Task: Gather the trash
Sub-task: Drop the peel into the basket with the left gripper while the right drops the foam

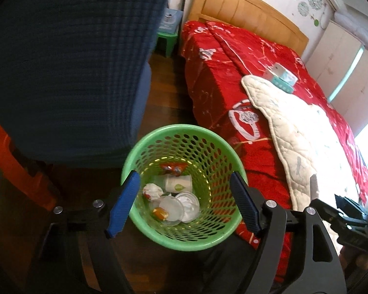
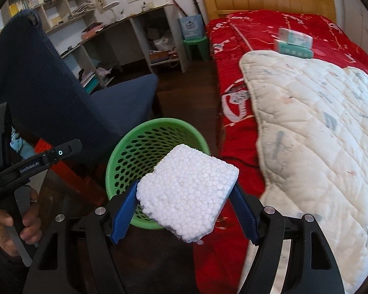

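A green perforated waste basket [image 1: 184, 137] stands on the dark floor between a blue chair and the bed. Inside it lie a paper cup [image 1: 179, 183], a crumpled wrapper [image 1: 152, 191], clear plastic lids [image 1: 181, 207] and a red packet [image 1: 171, 169]. My left gripper [image 1: 182, 202] hangs over the basket, open, with nothing between its blue fingers [image 1: 122, 203]. My right gripper [image 2: 184, 210] is shut on a white styrofoam block [image 2: 186, 193], held above the near rim of the basket [image 2: 157, 127].
A blue fabric chair [image 1: 68, 68] stands left of the basket, with an orange stool [image 1: 15, 166] behind it. The bed with a red cover [image 1: 223, 73] and a white quilt [image 2: 318, 127] lies on the right, with tissue packs [image 2: 295, 42] on it. A desk and shelves [image 2: 135, 24] stand at the back.
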Demonstrator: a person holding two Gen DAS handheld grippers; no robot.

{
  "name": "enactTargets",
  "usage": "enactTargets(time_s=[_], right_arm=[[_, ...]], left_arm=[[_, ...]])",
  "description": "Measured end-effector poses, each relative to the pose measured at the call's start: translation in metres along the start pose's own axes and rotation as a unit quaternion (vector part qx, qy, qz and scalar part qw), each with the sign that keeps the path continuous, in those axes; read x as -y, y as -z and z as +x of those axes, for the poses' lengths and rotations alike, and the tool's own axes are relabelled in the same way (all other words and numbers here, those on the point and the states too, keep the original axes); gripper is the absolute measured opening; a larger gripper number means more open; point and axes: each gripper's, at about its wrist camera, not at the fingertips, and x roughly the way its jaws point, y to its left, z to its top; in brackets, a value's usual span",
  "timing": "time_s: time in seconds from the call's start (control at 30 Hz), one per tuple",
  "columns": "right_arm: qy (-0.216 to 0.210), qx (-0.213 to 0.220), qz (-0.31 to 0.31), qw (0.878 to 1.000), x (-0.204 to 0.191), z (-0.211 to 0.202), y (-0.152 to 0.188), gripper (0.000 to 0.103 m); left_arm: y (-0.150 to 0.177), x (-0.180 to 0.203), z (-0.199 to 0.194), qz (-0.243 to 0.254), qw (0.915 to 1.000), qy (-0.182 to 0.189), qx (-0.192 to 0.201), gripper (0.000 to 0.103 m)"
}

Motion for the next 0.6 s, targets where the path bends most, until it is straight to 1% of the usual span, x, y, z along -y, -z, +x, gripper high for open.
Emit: enactTargets(time_s=[0.2, 0.6], right_arm=[[-0.012, -0.007, -0.014, 1.0, -0.017, 0.015, -0.005, 0.07], [-0.025, -0.022, -0.025, 0.999, -0.045, 0.052, -0.015, 0.071]], left_arm=[[0.0, -0.014, -0.005, -0.012, 0.9998, -0.016, 0.005, 0.077], [0.001, -0.025, -0.01, -0.023, 0.9995, -0.022, 0.008, 0.079]])
